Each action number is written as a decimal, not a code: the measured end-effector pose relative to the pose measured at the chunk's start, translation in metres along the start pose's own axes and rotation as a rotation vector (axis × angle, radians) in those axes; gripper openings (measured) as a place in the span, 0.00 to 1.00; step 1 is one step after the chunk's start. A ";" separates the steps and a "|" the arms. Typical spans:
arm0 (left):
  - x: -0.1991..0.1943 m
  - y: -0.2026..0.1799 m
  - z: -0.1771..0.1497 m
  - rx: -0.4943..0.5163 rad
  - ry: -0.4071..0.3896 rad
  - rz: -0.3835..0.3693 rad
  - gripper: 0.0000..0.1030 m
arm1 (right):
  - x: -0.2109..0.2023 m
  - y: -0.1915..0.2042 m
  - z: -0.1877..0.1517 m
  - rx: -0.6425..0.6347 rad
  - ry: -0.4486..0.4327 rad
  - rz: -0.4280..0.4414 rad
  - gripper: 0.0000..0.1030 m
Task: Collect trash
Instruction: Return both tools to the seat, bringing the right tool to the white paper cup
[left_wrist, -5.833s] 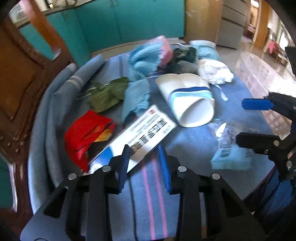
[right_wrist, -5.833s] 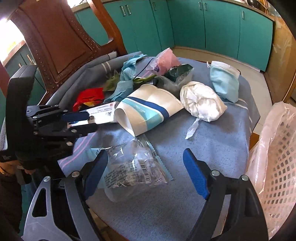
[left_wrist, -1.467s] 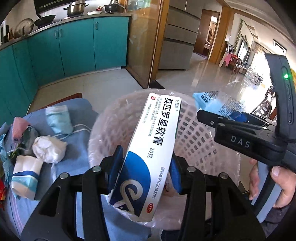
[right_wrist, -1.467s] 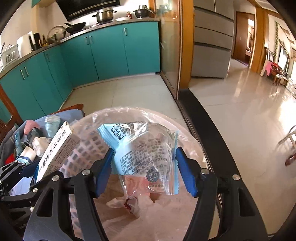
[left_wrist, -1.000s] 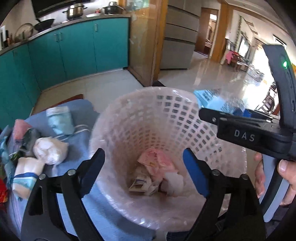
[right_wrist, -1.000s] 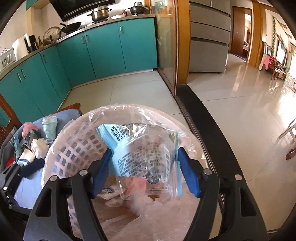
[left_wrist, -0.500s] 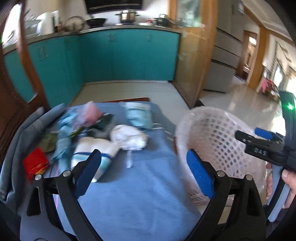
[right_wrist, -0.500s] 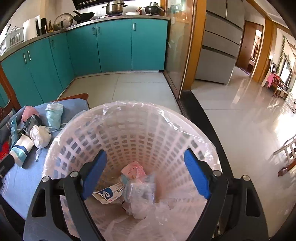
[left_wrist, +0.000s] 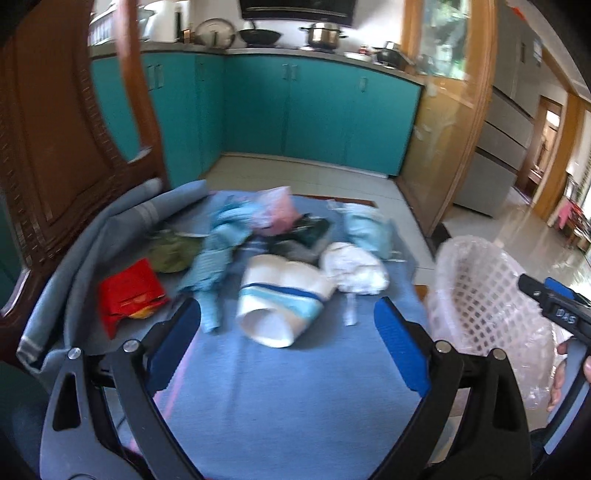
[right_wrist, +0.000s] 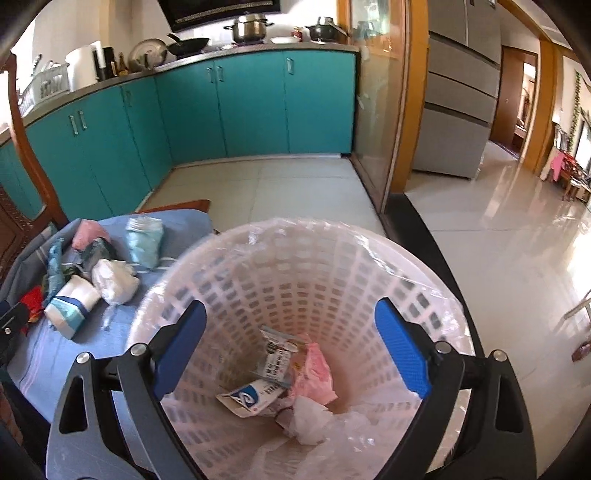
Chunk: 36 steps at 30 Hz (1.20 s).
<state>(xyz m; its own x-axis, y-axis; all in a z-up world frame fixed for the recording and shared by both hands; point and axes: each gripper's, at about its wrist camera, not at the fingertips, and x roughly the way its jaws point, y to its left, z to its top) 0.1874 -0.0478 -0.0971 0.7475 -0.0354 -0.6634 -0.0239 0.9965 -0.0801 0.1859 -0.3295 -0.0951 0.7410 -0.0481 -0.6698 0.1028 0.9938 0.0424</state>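
Note:
My left gripper (left_wrist: 288, 349) is open and empty above the blue cloth (left_wrist: 273, 398), facing the trash on it: a white paper cup with a blue stripe (left_wrist: 282, 308), a crumpled white tissue (left_wrist: 354, 271), a red wrapper (left_wrist: 129, 295), blue rags (left_wrist: 218, 251), a pink bag (left_wrist: 275, 210) and a light blue mask (left_wrist: 365, 229). My right gripper (right_wrist: 290, 349) is open and empty over the white lattice basket (right_wrist: 369, 273), which holds the medicine box (right_wrist: 249, 398), the clear packet (right_wrist: 279, 360) and pink scraps (right_wrist: 316, 373). The basket also shows in the left wrist view (left_wrist: 476, 280).
A carved wooden chair back (left_wrist: 55, 147) rises at the left of the cloth. Teal cabinets (left_wrist: 295, 118) line the far wall. A grey blanket edge (left_wrist: 92, 240) runs along the left. Tiled floor (right_wrist: 498, 221) lies right of the basket.
My right gripper let go of the clear packet, which now lies in the basket. My left gripper, open after dropping the box, has swung left from the basket to face the trash on the cloth.

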 end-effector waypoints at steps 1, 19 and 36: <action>0.001 0.009 -0.002 -0.013 0.005 0.018 0.92 | 0.000 0.004 0.000 -0.005 -0.006 0.009 0.88; -0.026 0.096 -0.014 -0.046 0.062 0.175 0.93 | 0.073 0.239 0.021 -0.355 0.243 0.498 0.88; -0.017 0.093 -0.020 -0.044 0.094 0.185 0.93 | 0.071 0.267 -0.027 -0.596 0.275 0.515 0.43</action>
<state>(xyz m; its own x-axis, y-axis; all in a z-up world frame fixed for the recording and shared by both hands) 0.1592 0.0437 -0.1080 0.6626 0.1387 -0.7361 -0.1855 0.9825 0.0181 0.2481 -0.0651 -0.1515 0.4025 0.3761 -0.8346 -0.6302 0.7751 0.0453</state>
